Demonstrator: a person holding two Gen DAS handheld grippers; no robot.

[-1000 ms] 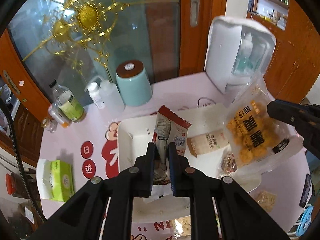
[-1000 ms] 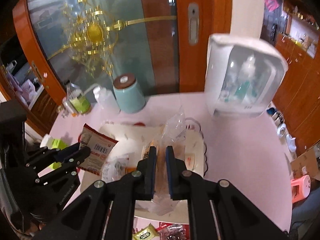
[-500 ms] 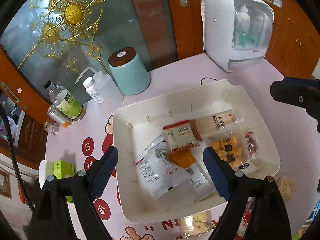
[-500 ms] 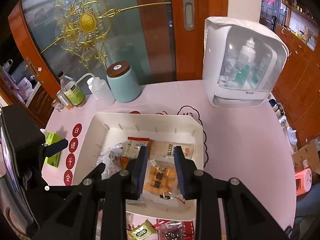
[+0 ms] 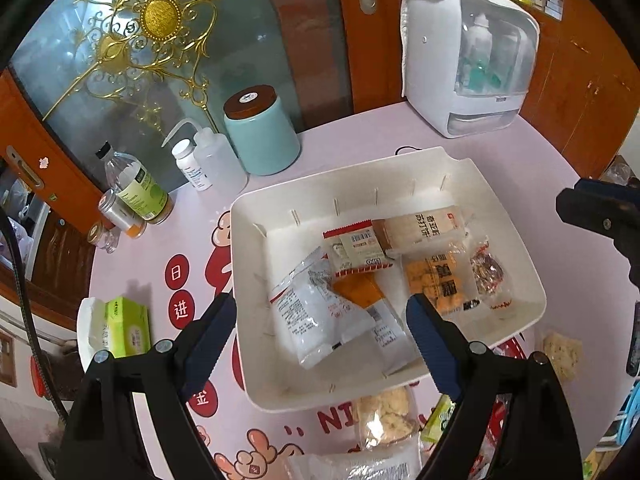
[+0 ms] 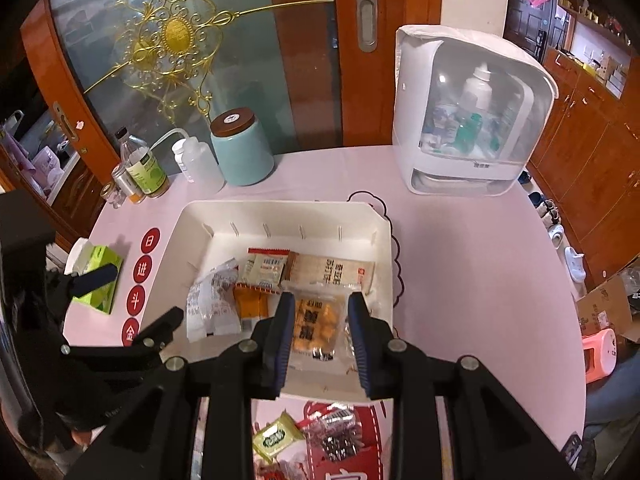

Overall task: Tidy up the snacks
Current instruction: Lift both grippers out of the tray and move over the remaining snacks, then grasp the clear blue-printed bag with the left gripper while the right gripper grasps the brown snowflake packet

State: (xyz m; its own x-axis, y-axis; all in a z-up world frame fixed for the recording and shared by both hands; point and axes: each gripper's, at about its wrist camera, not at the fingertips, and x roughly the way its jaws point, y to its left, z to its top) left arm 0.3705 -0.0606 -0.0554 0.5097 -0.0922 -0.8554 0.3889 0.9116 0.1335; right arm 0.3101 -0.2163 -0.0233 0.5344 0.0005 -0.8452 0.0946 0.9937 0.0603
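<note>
Snacks lie loose in the white tray (image 6: 384,248) on the pink desk (image 6: 460,264). In the right wrist view, the clear bag of orange puffs (image 6: 316,326) lies flat at the tray's near right, its long axis running near to far, its printed characters turned sideways. Far of it the tan cracker pack (image 6: 336,272) lies crosswise, long axis left to right, touching the red-edged sachet (image 6: 266,268) on its left. An orange packet (image 6: 250,306) and a white crinkled bag (image 6: 210,306) lie left of the puffs.

The right gripper (image 6: 320,336) hovers over the puffs bag with jaws apart, one on each side of it, not gripping. The left gripper (image 5: 320,320) hangs above the tray's near edge, jaws spread wide, the white bag and orange packet between them below, untouched.

A second ago both grippers were clamped on packets held upright over the tray; now those packets lie in it and both pairs of jaws have opened, the right wider than half a second ago.

A teal canister (image 6: 242,148) stands far of the tray, a green tissue pack (image 6: 98,276) to its left.
</note>
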